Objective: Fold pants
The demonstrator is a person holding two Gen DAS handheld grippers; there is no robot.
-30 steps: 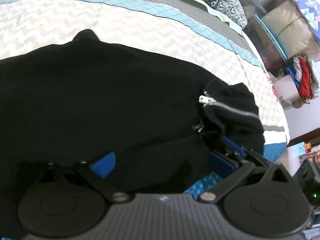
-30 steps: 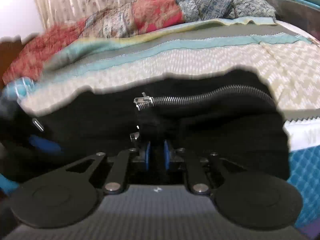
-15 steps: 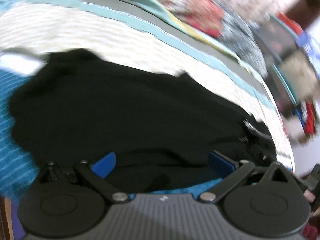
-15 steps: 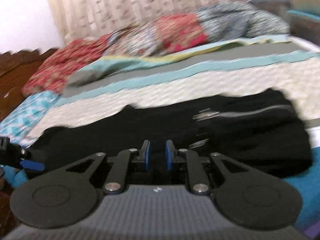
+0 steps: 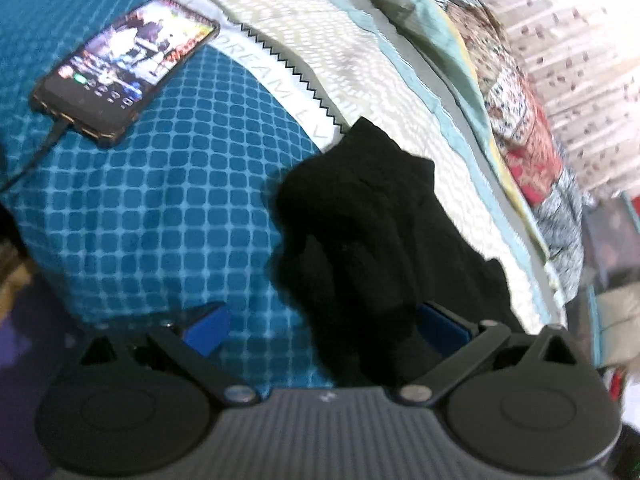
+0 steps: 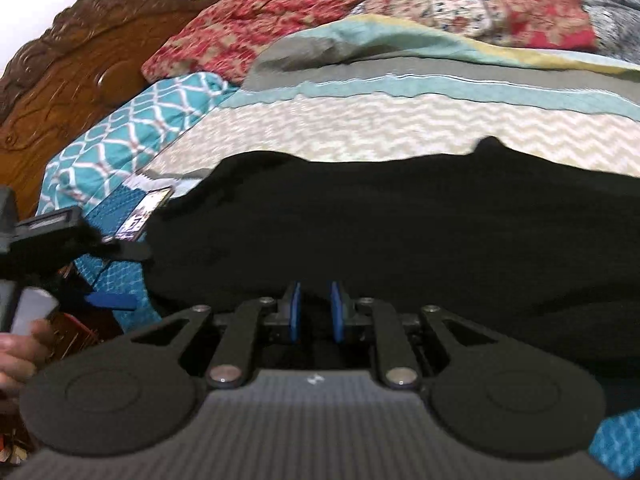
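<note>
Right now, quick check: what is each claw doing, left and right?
Left claw: open wide, holding nothing; black pants lie ahead.
Right claw: slightly parted; whether it pinches the pants cannot be told.

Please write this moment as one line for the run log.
left gripper: open, over pants end | right gripper: narrow gap, nothing between fingers | black pants: spread on bed | phone: on blue mattress

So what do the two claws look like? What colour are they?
Both look the same. The left claw and the right claw each have a grey ribbed body, two round black discs, black link bars with silver rivets, and bright blue pads on the fingers. A small white mark sits on the grey part. In the right view, a bare hand grips the left claw's handle; no sleeve shows.
</note>
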